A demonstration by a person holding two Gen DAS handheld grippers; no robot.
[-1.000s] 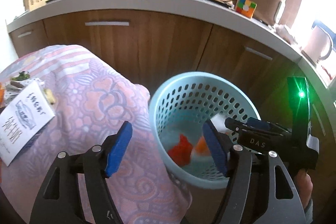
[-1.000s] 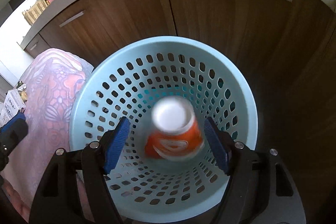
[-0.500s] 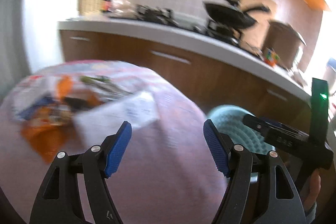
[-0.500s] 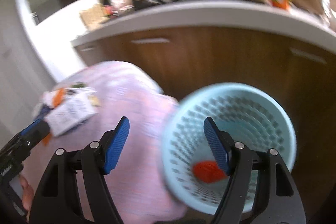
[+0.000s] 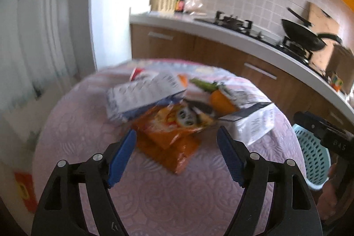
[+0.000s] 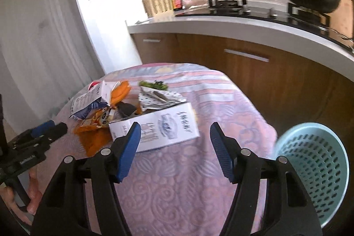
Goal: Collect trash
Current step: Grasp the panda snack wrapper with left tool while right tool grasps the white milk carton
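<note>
Both grippers, left point(image 5: 176, 153) and right point(image 6: 174, 147), have jaws spread wide, empty. Crumpled orange foil snack bag point(image 5: 170, 132) lies just ahead of your left jaws, overlapped by the white printed carton point(image 6: 163, 127). Pinch low or you'll drag its neighbours off the pink-clothed surface point(image 6: 177, 191), missing the pale blue perforated plastic basket point(image 6: 318, 169).

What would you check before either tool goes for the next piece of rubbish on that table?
1. Left tool open and empty: ok.
2. Right tool open and empty: ok.
3. Orange snack bag lies in front of the left tool, unblocked: ok.
4. White carton lies ahead of the right tool: ok.
5. Blue basket beside the table, upright, mouth free: ok.
6. Carton empty inside: cannot tell.
</note>
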